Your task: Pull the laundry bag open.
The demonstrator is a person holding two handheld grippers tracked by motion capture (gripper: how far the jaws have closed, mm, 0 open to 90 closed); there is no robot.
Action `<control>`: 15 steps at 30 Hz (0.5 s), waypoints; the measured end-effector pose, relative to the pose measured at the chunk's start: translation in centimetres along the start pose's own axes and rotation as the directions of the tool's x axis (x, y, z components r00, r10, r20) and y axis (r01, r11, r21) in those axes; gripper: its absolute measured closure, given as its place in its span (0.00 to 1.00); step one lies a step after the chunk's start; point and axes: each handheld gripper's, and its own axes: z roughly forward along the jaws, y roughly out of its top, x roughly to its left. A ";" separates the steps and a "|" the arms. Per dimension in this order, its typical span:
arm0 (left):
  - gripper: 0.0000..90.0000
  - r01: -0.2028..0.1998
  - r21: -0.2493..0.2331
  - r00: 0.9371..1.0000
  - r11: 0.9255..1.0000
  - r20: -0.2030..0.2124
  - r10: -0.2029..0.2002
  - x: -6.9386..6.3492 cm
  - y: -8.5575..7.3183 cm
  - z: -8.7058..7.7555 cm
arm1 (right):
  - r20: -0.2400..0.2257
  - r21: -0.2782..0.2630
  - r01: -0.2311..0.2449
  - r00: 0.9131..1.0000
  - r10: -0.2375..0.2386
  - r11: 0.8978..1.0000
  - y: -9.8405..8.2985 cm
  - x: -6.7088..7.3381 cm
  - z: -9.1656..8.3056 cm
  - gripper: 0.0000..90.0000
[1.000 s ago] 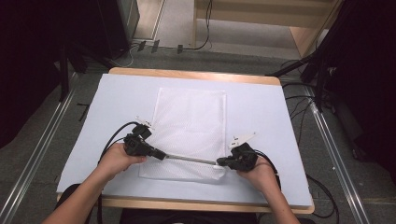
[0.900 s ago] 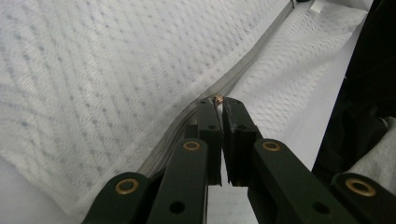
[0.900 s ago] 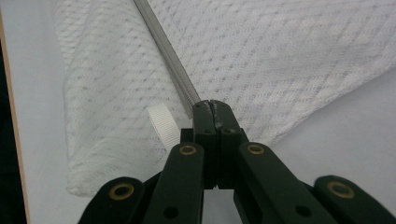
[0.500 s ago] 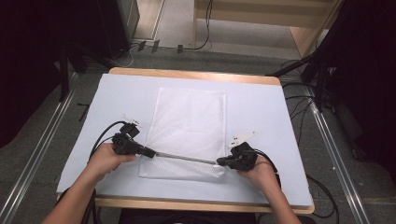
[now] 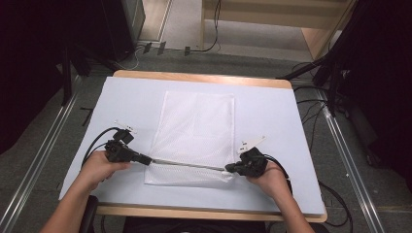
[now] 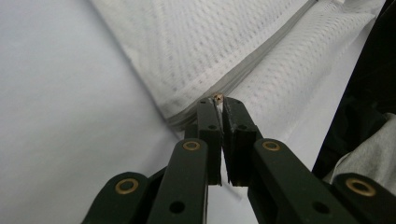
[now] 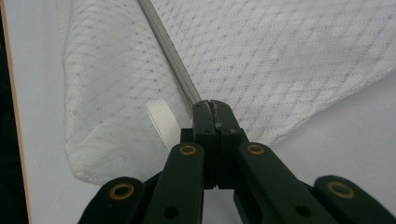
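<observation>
A white mesh bag (image 5: 197,136) lies flat on the pale sheet (image 5: 272,111) that covers the table, about midway between left and right, its long sides running from near to far. A grey zipper line (image 5: 187,164) crosses the bag close to its near edge, stretched straight between the two tools. The left gripper (image 5: 145,159), held in the person's left hand (image 5: 99,167), sits just off the bag's near-left corner; in the left gripper view its jaws are pinched together on a small brass-coloured zipper pull (image 6: 217,97) at the end of the seam. The right gripper (image 5: 228,169), held in the right hand (image 5: 269,177), sits at the bag's near-right corner; in the right gripper view its jaws are clamped tight on the mesh at the end of the zipper line (image 7: 170,53), with a short loop of white webbing (image 7: 163,122) just beside them. Black cables trail from both tools toward the near edge of the table.
</observation>
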 end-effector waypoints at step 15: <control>0.97 -0.009 -0.013 1.000 1.000 0.004 0.009 0.2 -0.2 -0.1 | -0.013 0.002 -0.015 1.000 0.015 1.000 0.1 -0.2 0.0 1.00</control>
